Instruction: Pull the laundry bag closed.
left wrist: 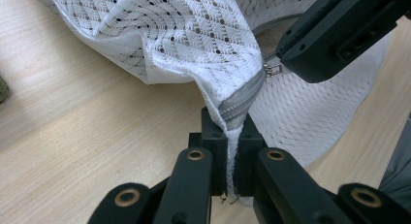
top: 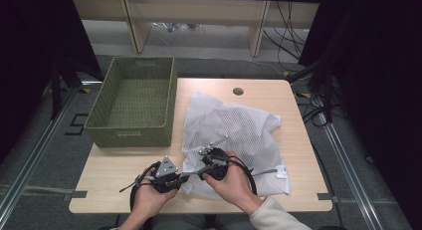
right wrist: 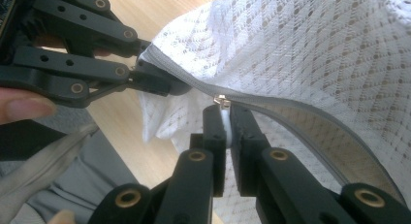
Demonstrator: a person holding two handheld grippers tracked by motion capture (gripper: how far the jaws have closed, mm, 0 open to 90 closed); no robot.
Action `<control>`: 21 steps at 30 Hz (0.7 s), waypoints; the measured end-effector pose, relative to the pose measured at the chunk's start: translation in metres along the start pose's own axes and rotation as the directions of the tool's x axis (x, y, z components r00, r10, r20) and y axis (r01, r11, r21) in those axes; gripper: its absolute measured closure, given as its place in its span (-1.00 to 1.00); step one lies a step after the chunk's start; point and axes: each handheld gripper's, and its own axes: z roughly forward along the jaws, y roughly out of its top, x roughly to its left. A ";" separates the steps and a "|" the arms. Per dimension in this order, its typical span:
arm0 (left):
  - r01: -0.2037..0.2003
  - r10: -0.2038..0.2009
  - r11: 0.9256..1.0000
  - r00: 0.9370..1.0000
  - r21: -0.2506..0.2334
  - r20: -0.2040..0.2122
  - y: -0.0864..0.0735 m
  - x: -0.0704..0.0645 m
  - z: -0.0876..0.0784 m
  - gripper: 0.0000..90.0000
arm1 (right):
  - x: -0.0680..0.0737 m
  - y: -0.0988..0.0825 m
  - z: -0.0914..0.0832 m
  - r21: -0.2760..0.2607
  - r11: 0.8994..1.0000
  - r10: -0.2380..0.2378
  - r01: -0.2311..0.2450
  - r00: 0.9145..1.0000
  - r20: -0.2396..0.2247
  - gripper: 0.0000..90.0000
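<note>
White mesh bag [top: 234, 135] pinched at its zipper by both tools.

A woven basket [top: 132, 103] sits at the far left of the table [top: 293, 155], and a mesh bag [top: 234, 128] lies just right of it, spreading from the table's middle to its near edge. At the bag's near left corner the left gripper [top: 185, 176] and the right gripper [top: 201, 164] meet, the right one just beyond and to the right. Each grips the bag's zipper edge [left wrist: 237, 105].
</note>
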 end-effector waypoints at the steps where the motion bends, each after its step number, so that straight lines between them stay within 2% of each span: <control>1: 0.015 -0.015 1.000 1.000 0.000 0.001 0.000 -0.001 0.000 0.93 | 0.000 -0.001 -0.001 -0.003 1.000 0.002 -0.002 1.000 -0.003 0.93; 2: -0.015 0.015 1.000 1.000 0.003 -0.010 0.000 0.001 0.000 0.93 | 0.000 -0.001 -0.001 -0.003 1.000 0.001 -0.001 1.000 -0.003 0.93; 3: -0.029 0.030 1.000 0.999 0.003 -0.015 0.000 0.002 0.000 0.93 | 0.000 -0.002 -0.001 -0.002 1.000 0.014 -0.014 1.000 0.003 0.93; 4: -0.031 0.031 1.000 0.999 0.002 -0.020 0.000 0.002 -0.001 0.93 | -0.001 -0.002 -0.001 -0.002 1.000 0.003 -0.003 1.000 0.009 0.93; 5: 0.019 -0.019 1.000 1.000 -0.022 -0.016 0.000 -0.001 0.001 0.93 | 0.000 -0.003 -0.001 -0.004 1.000 0.019 -0.019 1.000 0.010 0.93; 6: -0.006 0.005 1.000 1.000 -0.010 -0.029 0.000 0.001 0.000 0.93 | -0.001 -0.004 -0.002 -0.007 1.000 0.020 -0.020 1.000 0.014 0.93; 7: -0.010 0.009 1.000 0.999 -0.010 -0.031 0.000 0.001 -0.001 0.93 | -0.002 -0.004 -0.001 -0.009 1.000 0.019 -0.019 1.000 0.012 0.93; 8: 0.022 -0.022 1.000 0.999 -0.007 -0.023 -0.001 0.000 0.000 0.93 | -0.002 -0.004 -0.002 -0.001 1.000 0.019 -0.019 1.000 0.013 0.93; 9: 0.009 -0.009 1.000 1.000 -0.011 -0.018 -0.001 0.000 0.000 0.93 | -0.005 -0.005 -0.002 -0.007 1.000 0.005 -0.005 1.000 0.008 0.93; 11: 0.015 -0.016 1.000 1.000 -0.026 -0.020 -0.001 -0.001 0.001 0.93 | -0.005 -0.005 -0.001 -0.006 1.000 0.005 -0.005 1.000 0.009 0.93; 13: 0.022 -0.023 1.000 0.999 -0.013 -0.034 -0.002 -0.001 0.000 0.93 | -0.005 -0.005 -0.002 -0.011 1.000 0.006 -0.006 1.000 0.005 0.93; 17: 0.035 -0.036 0.999 0.999 -0.027 -0.029 -0.001 -0.002 0.000 0.93 | -0.004 -0.005 -0.003 -0.010 1.000 0.014 -0.013 1.000 0.011 0.93; 19: 0.026 -0.027 0.999 0.999 -0.037 -0.031 -0.001 -0.001 0.000 0.93 | -0.004 -0.006 -0.004 -0.007 0.999 0.039 -0.039 0.999 0.010 0.93; 21: 0.004 -0.005 1.000 0.999 -0.023 -0.039 0.000 0.000 -0.001 0.93 | -0.006 -0.007 -0.004 -0.011 1.000 0.023 -0.022 1.000 0.012 0.93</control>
